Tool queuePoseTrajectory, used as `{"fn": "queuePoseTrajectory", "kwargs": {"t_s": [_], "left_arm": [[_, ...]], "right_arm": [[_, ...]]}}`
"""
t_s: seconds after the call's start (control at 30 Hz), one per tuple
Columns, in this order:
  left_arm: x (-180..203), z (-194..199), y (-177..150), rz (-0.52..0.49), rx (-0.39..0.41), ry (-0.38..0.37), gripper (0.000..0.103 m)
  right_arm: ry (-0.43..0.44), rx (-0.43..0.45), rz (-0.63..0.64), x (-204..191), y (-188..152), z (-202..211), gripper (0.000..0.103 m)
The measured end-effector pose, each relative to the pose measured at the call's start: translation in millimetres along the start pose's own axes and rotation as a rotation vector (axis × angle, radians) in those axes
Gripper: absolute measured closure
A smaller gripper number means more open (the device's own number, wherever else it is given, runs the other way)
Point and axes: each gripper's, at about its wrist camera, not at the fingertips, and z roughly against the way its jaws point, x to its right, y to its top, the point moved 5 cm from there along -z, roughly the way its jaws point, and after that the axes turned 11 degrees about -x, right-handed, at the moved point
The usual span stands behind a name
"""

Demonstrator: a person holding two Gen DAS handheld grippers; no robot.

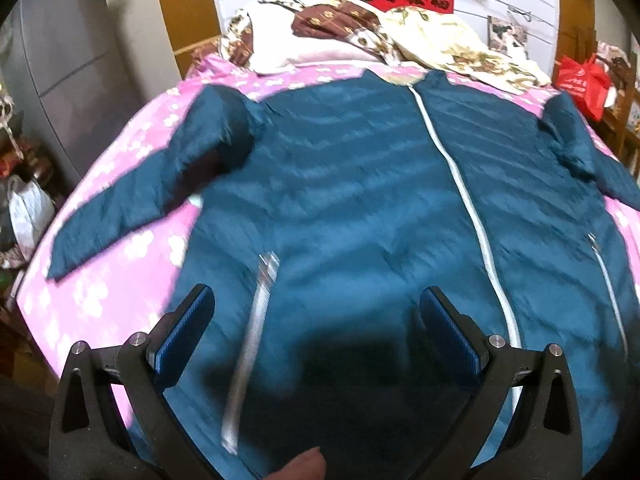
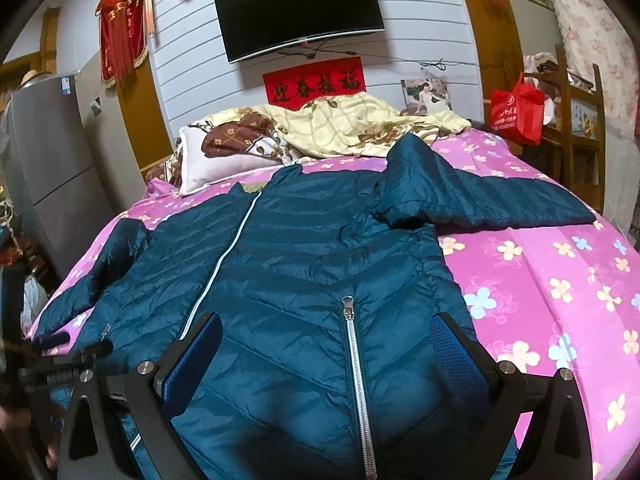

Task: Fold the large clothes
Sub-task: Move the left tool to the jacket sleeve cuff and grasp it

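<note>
A large teal quilted jacket (image 1: 352, 184) lies face up and spread flat on a bed with a pink flowered sheet (image 1: 112, 280), its white front zip closed and both sleeves out to the sides. My left gripper (image 1: 316, 320) is open over the jacket's lower left front, beside a pocket zip (image 1: 256, 320). The left wrist view is blurred. My right gripper (image 2: 326, 350) is open over the jacket's (image 2: 304, 264) lower right front, its fingers on either side of the other pocket zip (image 2: 356, 380). The right sleeve (image 2: 480, 196) lies out on the sheet (image 2: 560, 300).
Pillows and a crumpled flowered quilt (image 2: 340, 128) lie at the head of the bed. A grey fridge (image 2: 44, 168) stands to the left. A wooden shelf with a red bag (image 2: 516, 112) stands to the right. A TV (image 2: 300, 8) hangs on the wall.
</note>
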Motion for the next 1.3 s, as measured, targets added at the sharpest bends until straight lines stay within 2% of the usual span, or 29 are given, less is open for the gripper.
{"fn": "queuePoseTrajectory", "kwargs": {"t_s": [0.07,0.17,0.3,0.37,0.53,1.0,1.07,1.17,1.3], "left_arm": [[-8,-7,15,-0.003,0.002,0.003,0.0],[-14,-37,30,-0.004,-0.057,-0.077,0.0],[-20,-82,28,0.005,-0.144,-0.039,0.0],[-24,-86,26,0.047,-0.167,-0.079,0.0],[-24,-88,21,0.068,-0.148,-0.101,0.0],[-24,-86,18,0.056,-0.118,-0.075,0.0],[-24,-86,19,0.058,-0.118,-0.077,0.0],[-24,-86,18,0.058,-0.119,-0.078,0.0],[-24,-86,18,0.061,-0.12,-0.084,0.0]], "right_arm": [[-0.026,-0.023,0.021,-3,-2,-6,0.001],[-0.013,-0.041,0.04,-6,-3,-10,0.001],[0.016,-0.056,0.025,-4,-4,-13,0.001],[0.023,-0.057,0.021,-3,-4,-13,0.001],[0.024,-0.069,0.02,-3,-6,-14,0.001],[0.01,-0.08,0.024,-4,-6,-18,0.001],[0.001,-0.054,-0.002,4,-2,-16,0.001],[-0.084,0.039,-0.011,18,20,-9,0.001],[-0.139,0.082,0.052,22,39,-21,0.001]]}}
